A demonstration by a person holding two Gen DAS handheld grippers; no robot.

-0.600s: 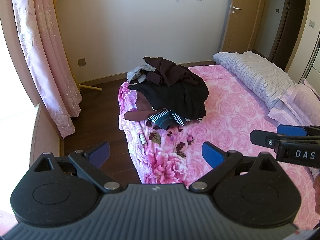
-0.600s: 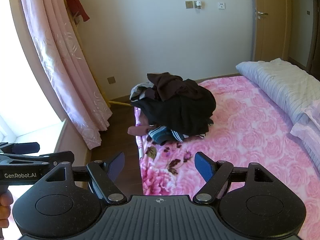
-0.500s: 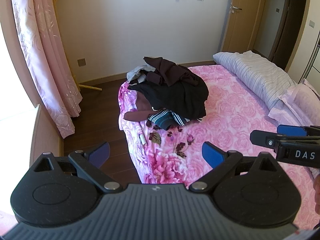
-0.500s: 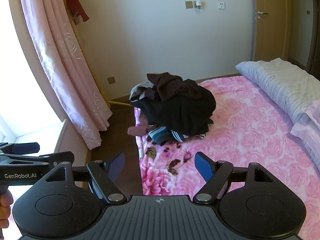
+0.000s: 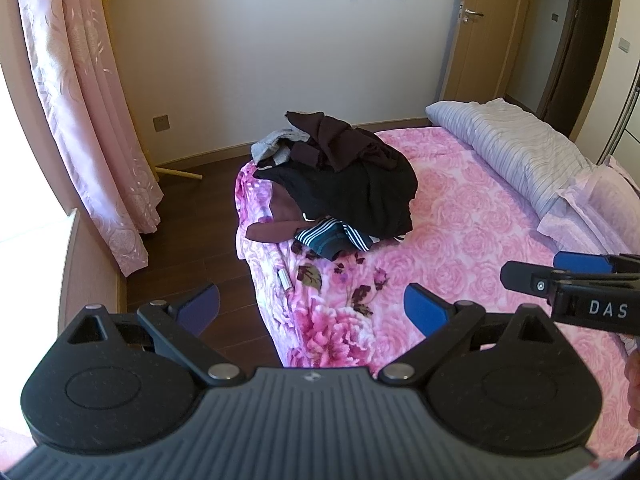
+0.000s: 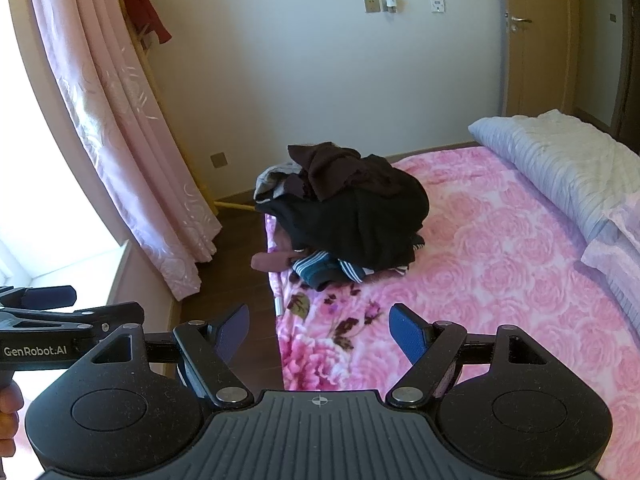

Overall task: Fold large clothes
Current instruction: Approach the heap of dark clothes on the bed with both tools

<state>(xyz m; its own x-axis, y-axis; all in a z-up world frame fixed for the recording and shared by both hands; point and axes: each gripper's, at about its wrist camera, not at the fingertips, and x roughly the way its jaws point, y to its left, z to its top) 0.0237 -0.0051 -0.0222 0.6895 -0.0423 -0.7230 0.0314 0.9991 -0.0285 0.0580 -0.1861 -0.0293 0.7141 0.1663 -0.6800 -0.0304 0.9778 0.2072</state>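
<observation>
A heap of dark clothes (image 5: pixel 352 188) (image 6: pixel 356 208) lies on the far left corner of the pink flowered bed (image 5: pixel 460 232) (image 6: pixel 500 264). It holds black, maroon and grey garments, with a navy piece striped white (image 5: pixel 336 238) (image 6: pixel 328 270) at its front. My left gripper (image 5: pixel 312 304) stands open and empty over the bed's near edge, well short of the heap. My right gripper (image 6: pixel 320 330) is open and empty too, held at about the same distance. Each gripper shows at the edge of the other's view.
A pink curtain (image 5: pixel 84 120) (image 6: pixel 120 128) hangs at the left by a bright window. Dark wooden floor (image 5: pixel 192 216) runs between curtain and bed. A striped grey quilt (image 5: pixel 516 148) (image 6: pixel 560 160) and pillows lie at the bed's right. A wooden door (image 5: pixel 480 28) stands at the back.
</observation>
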